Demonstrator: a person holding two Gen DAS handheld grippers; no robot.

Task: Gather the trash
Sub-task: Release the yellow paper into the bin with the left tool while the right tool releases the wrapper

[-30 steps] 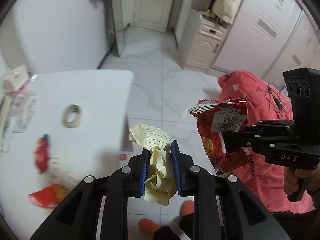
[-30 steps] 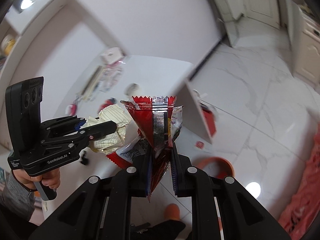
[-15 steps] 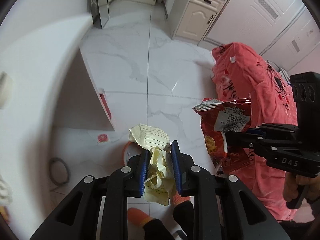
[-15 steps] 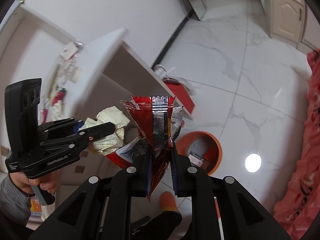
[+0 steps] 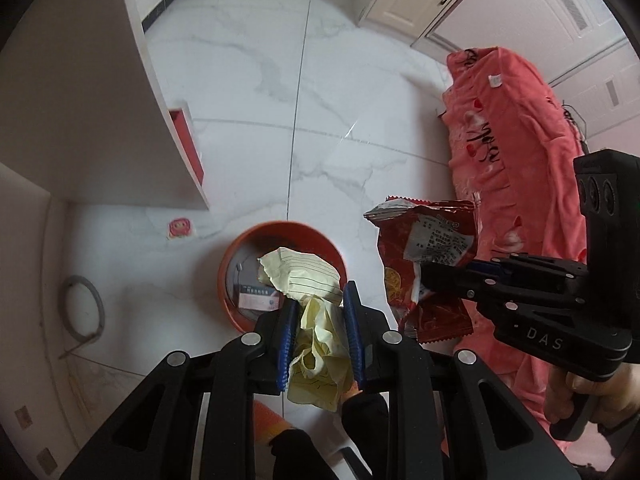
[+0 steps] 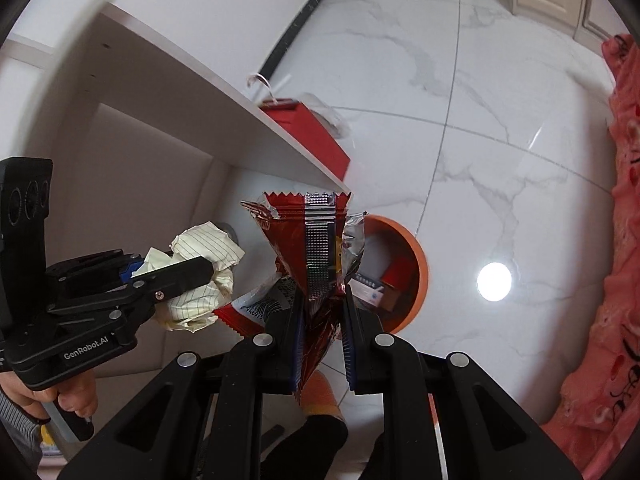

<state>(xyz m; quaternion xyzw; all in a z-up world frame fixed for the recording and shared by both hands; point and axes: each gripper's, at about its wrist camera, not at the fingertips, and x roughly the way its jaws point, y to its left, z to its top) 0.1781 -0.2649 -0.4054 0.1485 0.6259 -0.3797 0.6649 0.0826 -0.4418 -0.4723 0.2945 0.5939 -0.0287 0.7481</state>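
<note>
Paper, yellow, lined and crumpled, is clamped between the blue pads of the left gripper, its top sticking out above the orange bin on the floor. The right gripper is clenched on a red snack wrapper, held beside the paper.

Only the left view shows a small red sticker on the tiles and a grey ring under the desk; only the right view shows a red box and a carton inside the bin, plus a red bag beyond the desk edge.

Marble floor lies open past the bin. A pink blanket bounds the right side, the white desk panel the left.
</note>
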